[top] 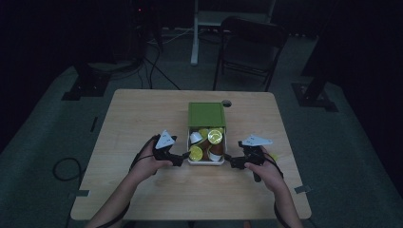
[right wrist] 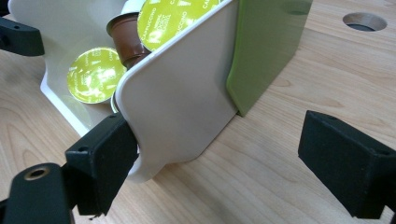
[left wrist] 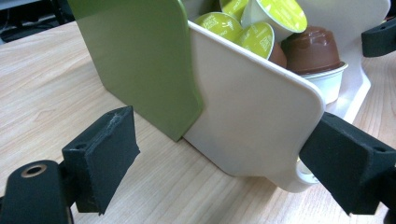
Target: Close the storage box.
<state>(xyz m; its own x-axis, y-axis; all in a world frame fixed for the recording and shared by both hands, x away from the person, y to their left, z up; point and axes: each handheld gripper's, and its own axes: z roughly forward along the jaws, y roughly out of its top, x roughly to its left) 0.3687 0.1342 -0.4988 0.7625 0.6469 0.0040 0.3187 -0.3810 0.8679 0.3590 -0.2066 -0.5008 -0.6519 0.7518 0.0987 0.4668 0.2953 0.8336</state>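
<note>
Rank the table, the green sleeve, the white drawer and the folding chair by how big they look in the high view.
1. Table, largest.
2. Folding chair.
3 and 4. Green sleeve and white drawer: too alike to rank.
The chair stands farther from the camera, so its place is unsure.

Two forearms come up from the bottom of the high view. The left hand (top: 148,161) holds the left gripper (top: 183,158), which points to the right. The right hand (top: 265,168) holds the right gripper (top: 229,160), which points to the left. The two tips face each other. Both grippers have their black jaws wide apart. Nothing is squeezed between them.
</note>
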